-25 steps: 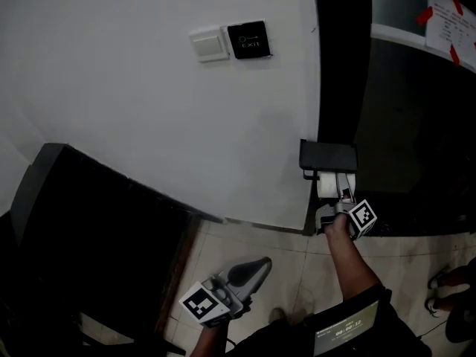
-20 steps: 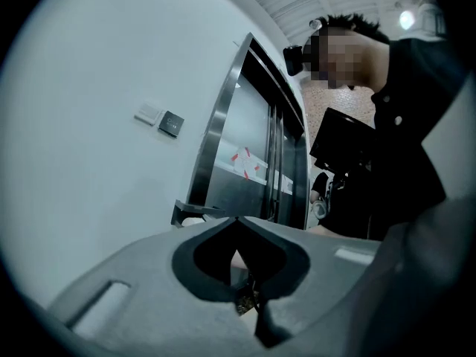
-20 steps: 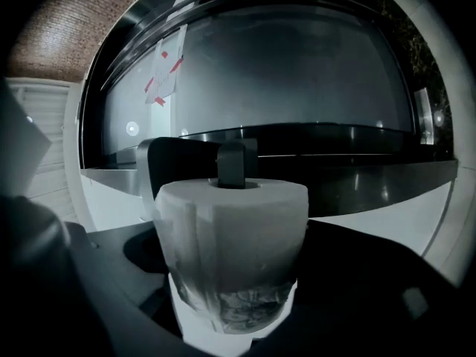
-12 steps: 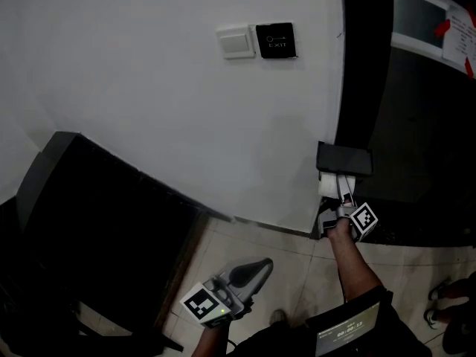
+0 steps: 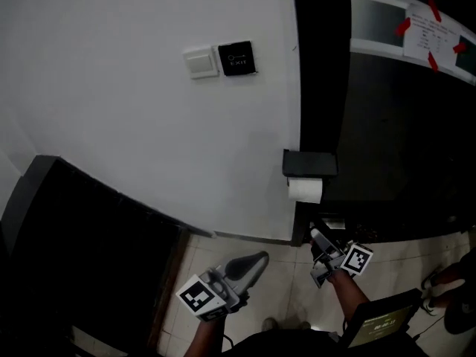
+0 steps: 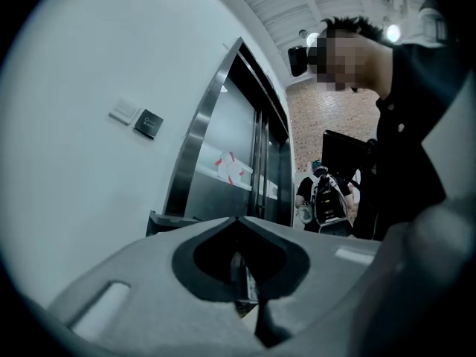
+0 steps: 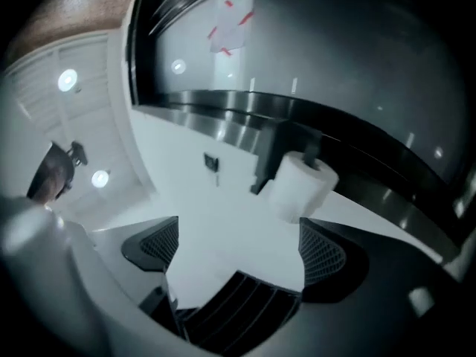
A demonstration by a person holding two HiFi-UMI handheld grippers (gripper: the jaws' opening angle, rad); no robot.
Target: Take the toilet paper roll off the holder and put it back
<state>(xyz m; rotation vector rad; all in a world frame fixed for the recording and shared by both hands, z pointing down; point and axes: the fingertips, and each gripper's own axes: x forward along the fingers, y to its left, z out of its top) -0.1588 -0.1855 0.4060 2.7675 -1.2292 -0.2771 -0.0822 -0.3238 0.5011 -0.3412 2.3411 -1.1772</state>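
The white toilet paper roll (image 5: pixel 305 190) hangs on the black wall holder (image 5: pixel 309 163) at the corner of the white wall. My right gripper (image 5: pixel 321 250) is below it, a hand's width away and not touching. In the right gripper view the roll (image 7: pixel 301 184) sits ahead of the open right gripper (image 7: pixel 238 248). Its jaws have just been opening and nothing is between the ribbed pads (image 7: pixel 327 255). My left gripper (image 5: pixel 253 265) hovers low over the floor, well left of the roll. Seen in its own view, the left gripper (image 6: pixel 238 223) has its jaws meeting, empty.
A white switch (image 5: pixel 201 62) and a black exit plate (image 5: pixel 236 58) are on the wall above. A dark metal door (image 5: pixel 401 125) with a red-taped paper (image 5: pixel 428 32) is right of the holder. A black panel (image 5: pixel 74 229) fills the lower left. A shoe (image 5: pixel 446 285) stands on the tiles (image 5: pixel 282 274).
The right gripper has drawn back and down from the roll, which stays on the holder. The left gripper has hardly shifted. The head view has swung a little.
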